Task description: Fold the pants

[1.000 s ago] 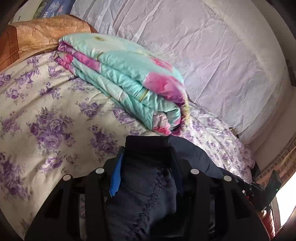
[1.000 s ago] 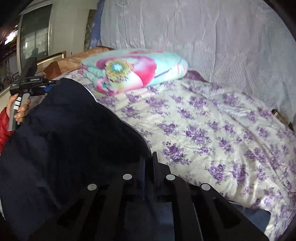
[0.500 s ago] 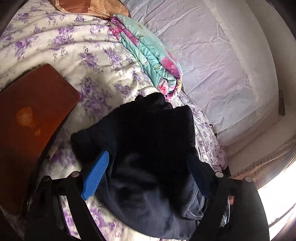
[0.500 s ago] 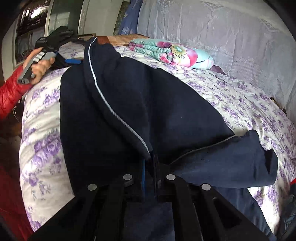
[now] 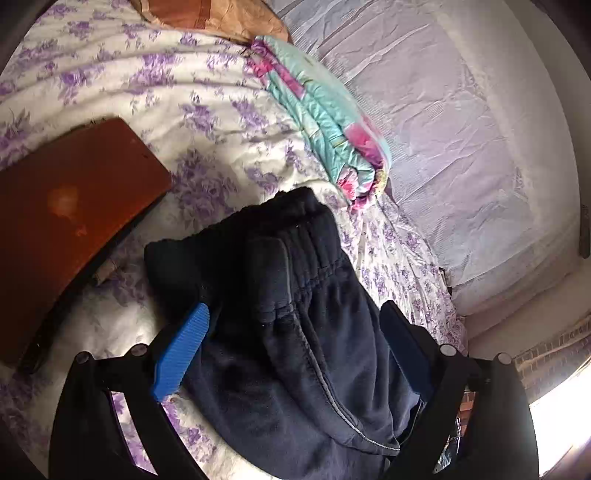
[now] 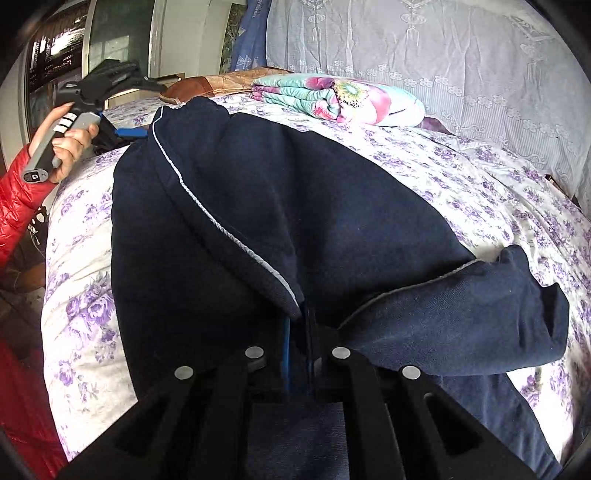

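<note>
Dark navy pants with a thin white side stripe lie spread on the floral bed sheet. In the left wrist view the elastic waistband end of the pants lies between my open left gripper's blue fingers, which stand wide apart on either side of the cloth. My right gripper is shut on the pants' leg end near the camera. The left gripper also shows far left in the right wrist view, held by a hand in a red sleeve.
A folded teal and pink quilt lies at the back by the pale curtained wall. A brown wooden board sits on the bed's left. A tan pillow lies behind. A window is far left.
My left gripper has opened and let the waistband down on the bed, then drawn back slightly. The pants went from held up to lying flat. My right gripper stays shut.
</note>
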